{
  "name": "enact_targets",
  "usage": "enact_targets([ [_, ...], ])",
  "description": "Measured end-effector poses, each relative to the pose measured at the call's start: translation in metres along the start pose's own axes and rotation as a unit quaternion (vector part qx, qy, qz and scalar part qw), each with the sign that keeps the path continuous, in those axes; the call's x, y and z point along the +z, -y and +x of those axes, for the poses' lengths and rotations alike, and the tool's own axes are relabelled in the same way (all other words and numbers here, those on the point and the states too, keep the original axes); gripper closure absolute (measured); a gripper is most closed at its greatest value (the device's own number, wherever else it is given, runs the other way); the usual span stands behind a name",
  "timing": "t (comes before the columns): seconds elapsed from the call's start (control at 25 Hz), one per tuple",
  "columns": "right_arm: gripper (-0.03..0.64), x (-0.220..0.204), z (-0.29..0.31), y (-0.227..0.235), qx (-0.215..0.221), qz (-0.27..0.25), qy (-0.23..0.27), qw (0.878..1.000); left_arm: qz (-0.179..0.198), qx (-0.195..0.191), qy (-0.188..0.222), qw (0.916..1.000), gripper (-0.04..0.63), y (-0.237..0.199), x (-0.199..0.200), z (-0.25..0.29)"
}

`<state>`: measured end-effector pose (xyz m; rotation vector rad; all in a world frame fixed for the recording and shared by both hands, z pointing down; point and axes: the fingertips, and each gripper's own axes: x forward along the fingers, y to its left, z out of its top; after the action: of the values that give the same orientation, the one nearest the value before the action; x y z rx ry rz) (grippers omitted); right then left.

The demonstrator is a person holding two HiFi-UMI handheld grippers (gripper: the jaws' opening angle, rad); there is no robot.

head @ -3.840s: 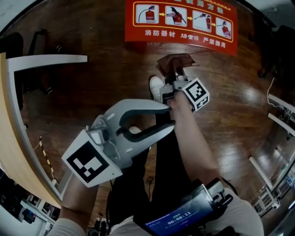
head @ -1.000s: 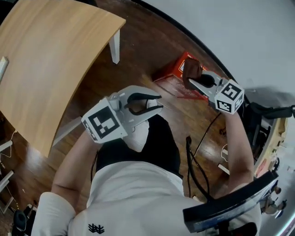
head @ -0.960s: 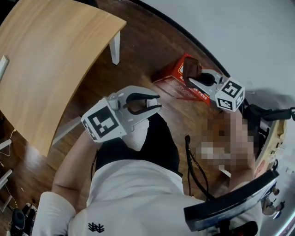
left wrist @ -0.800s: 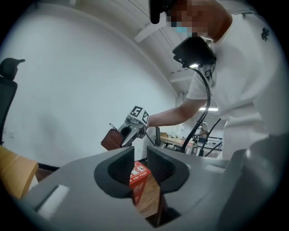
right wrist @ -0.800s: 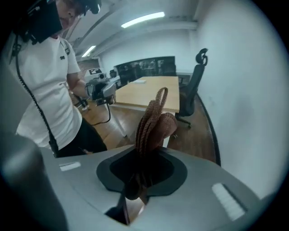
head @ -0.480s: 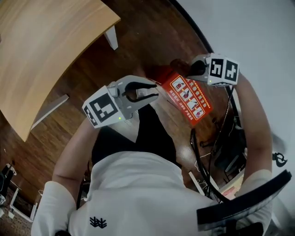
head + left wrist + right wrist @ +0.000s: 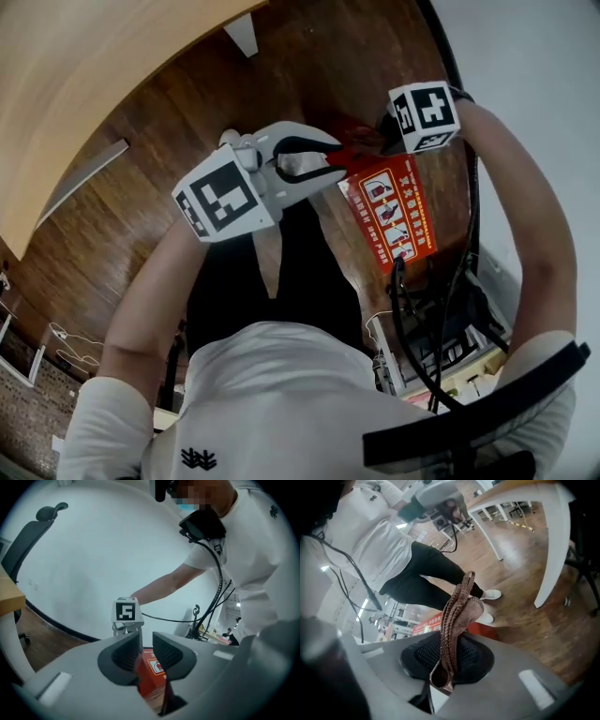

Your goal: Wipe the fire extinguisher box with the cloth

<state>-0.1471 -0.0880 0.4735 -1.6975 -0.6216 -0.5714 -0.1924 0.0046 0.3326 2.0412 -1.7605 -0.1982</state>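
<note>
While the right tongs (image 7: 377, 131) are clamped on the brown cloth (image 7: 457, 606), the left tongs (image 7: 341, 157) hold nothing; jaws stand a narrow gap apart. In the right gripper view the cloth is folded, pinched between the pads and sticking up past the tips toward 12 o'clock.

Fire extinguisher box (image 7: 394, 211): red, lying on the wooden floor (image 7: 141, 216) at about 2 o'clock in the head view, near the white wall (image 7: 544, 84). Its pictogram face shows to the head camera.

Right tongs are at the box's 12 o'clock end, with the cloth there too. Can't tell if the cloth touches the box.

Left tongs are at the box's 10 o'clock, tips just beside its upper corner. In the left gripper view the box (image 7: 150, 677) shows through the gap, beyond the jaws, not gripped.

Black cables (image 7: 422, 309) run at the box's 6 o'clock. Wooden table (image 7: 94, 75) is at 10 o'clock, well apart from the box.
</note>
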Motion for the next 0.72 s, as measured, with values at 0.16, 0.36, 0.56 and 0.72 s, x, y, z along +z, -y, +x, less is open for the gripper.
enact_targets([
  [0.16, 0.559, -0.011, 0.043, 0.018, 0.090, -0.010, -0.039, 0.995, -0.012, -0.001, -0.001, 0.9999, 0.520, -0.020, -0.016, 0.002],
  [0.36, 0.560, -0.018, 0.091, 0.036, 0.155, -0.024, -0.067, 0.985, -0.038, 0.003, -0.001, 0.9993, 0.520, -0.037, -0.039, 0.005],
  [0.56, 0.558, -0.026, 0.115, 0.066, 0.181, -0.022, -0.069, 0.981, -0.059, 0.005, -0.014, 0.9982, 0.520, -0.050, -0.061, 0.006],
  [0.72, 0.559, -0.034, 0.135, 0.096, 0.196, -0.015, -0.077, 0.977, -0.065, -0.002, -0.017, 0.9978, 0.520, -0.059, -0.072, 0.010],
])
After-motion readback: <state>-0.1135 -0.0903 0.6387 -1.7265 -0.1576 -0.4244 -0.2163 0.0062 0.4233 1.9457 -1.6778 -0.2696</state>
